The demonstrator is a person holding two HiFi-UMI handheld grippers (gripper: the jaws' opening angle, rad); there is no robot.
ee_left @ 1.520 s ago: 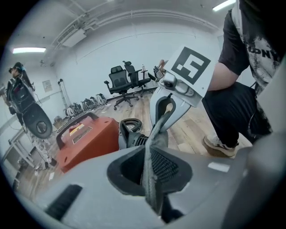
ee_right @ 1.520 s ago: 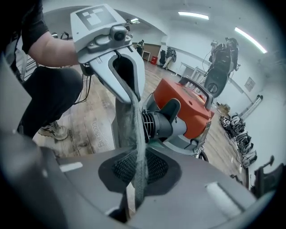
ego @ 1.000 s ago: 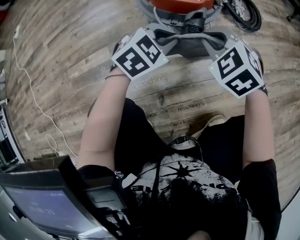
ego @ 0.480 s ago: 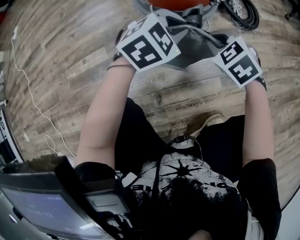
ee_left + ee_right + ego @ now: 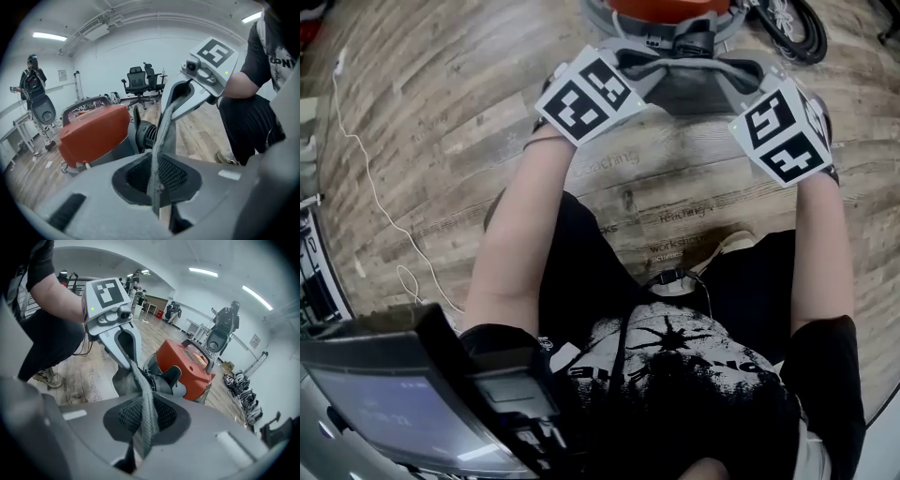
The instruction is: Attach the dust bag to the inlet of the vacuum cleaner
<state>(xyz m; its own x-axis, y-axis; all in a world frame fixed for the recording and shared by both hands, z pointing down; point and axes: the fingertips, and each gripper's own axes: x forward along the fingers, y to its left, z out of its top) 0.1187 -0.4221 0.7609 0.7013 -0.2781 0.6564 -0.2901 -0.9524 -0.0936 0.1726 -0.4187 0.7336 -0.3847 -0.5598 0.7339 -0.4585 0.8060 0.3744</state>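
Holding dust bag (image 5: 694,86) taut crosswise, ends pinched tight in left gripper (image 5: 160,208) and right gripper (image 5: 138,446), inlet (image 5: 695,43) of vacuum cleaner (image 5: 93,133) just ahead.

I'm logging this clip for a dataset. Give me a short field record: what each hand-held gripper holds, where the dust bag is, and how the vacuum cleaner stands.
left hand-held gripper: shut on one edge of the dust bag
right hand-held gripper: shut on the opposite edge
dust bag: grey, stretched between both grippers, just in front of the inlet
inlet: black, facing the person; bag not visibly fitted on it
vacuum cleaner: orange top, standing on the wood floor
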